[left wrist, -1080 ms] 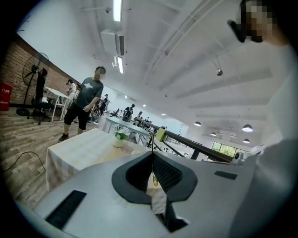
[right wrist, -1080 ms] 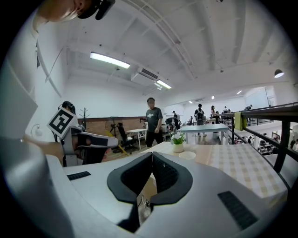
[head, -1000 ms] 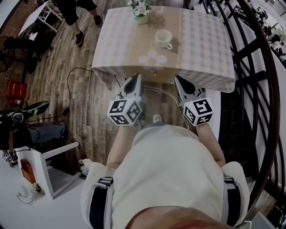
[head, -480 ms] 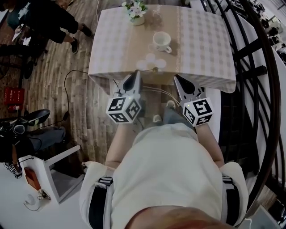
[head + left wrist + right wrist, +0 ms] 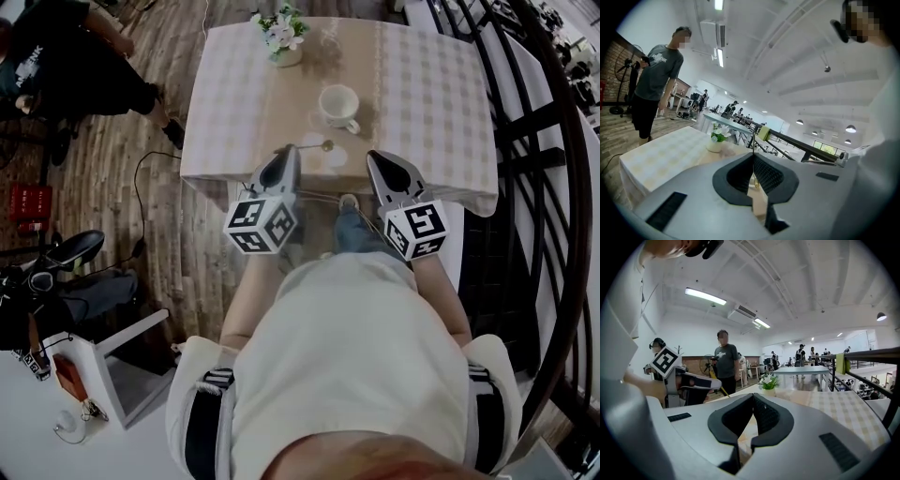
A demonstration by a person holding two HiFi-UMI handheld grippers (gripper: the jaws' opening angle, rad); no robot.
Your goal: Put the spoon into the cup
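A white cup with a handle stands on the checked tablecloth, a little right of the middle. A thin spoon lies near the table's front edge, below the cup. My left gripper is shut and empty, its tip at the spoon's handle end; whether it touches the spoon I cannot tell. In the left gripper view the jaws meet, with a small golden glint in the gap under them. My right gripper reaches the front edge right of the spoon; its jaws are shut with nothing held.
A pot of flowers stands at the table's far left. A dark railing runs along the right. A person is beside the table's far left corner. A cable lies on the wooden floor; a white stand at lower left.
Both grippers have moved forward from below the table's front edge to its rim, still shut. The spoon has come into view. The person at upper left has shifted.
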